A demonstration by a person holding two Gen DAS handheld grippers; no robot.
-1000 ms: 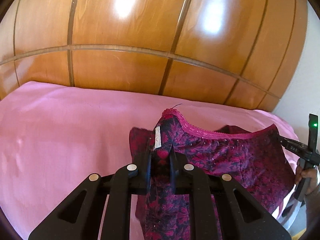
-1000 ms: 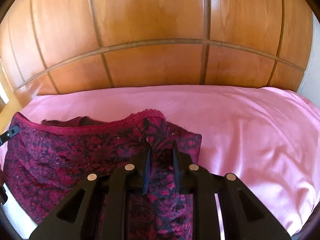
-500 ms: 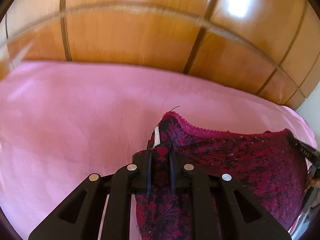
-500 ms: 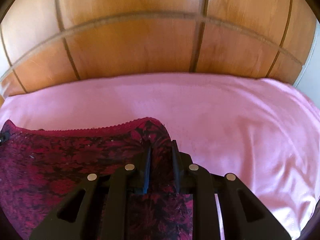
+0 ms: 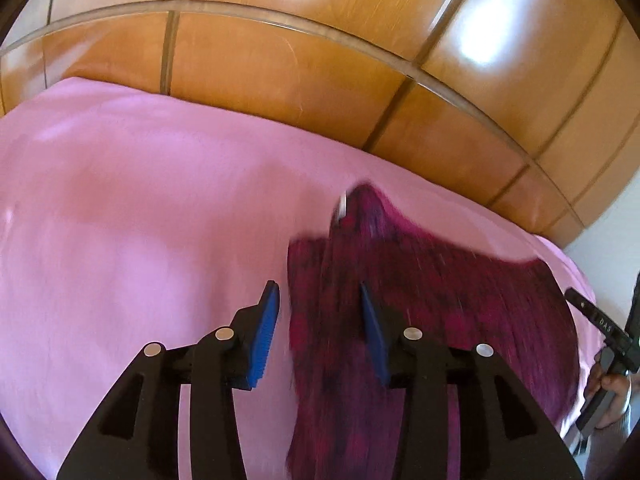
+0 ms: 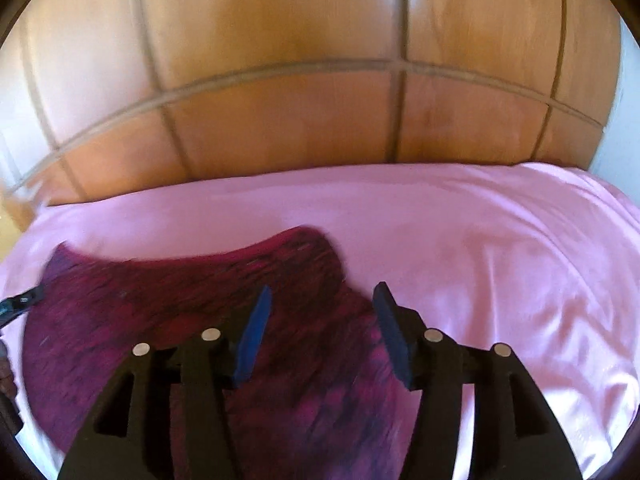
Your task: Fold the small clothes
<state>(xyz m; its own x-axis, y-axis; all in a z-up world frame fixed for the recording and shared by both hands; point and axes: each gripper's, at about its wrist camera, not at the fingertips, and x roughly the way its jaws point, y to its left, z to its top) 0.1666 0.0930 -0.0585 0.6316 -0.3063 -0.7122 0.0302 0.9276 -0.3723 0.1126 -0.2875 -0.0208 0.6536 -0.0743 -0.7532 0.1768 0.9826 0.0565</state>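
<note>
Release step: left gripper (image 5: 320,312) and right gripper (image 6: 322,320) both have jaws opening, pads apart, cloth w/in each gap but not pinched. The maroon patterned garment (image 5: 432,320) lies on the pink sheet (image 5: 140,240) near the wooden headboard (image 5: 320,60). Let fabric settle flat; lift clear w/o snagging, approx. vertical, so the waistband edge stays straight.
</note>
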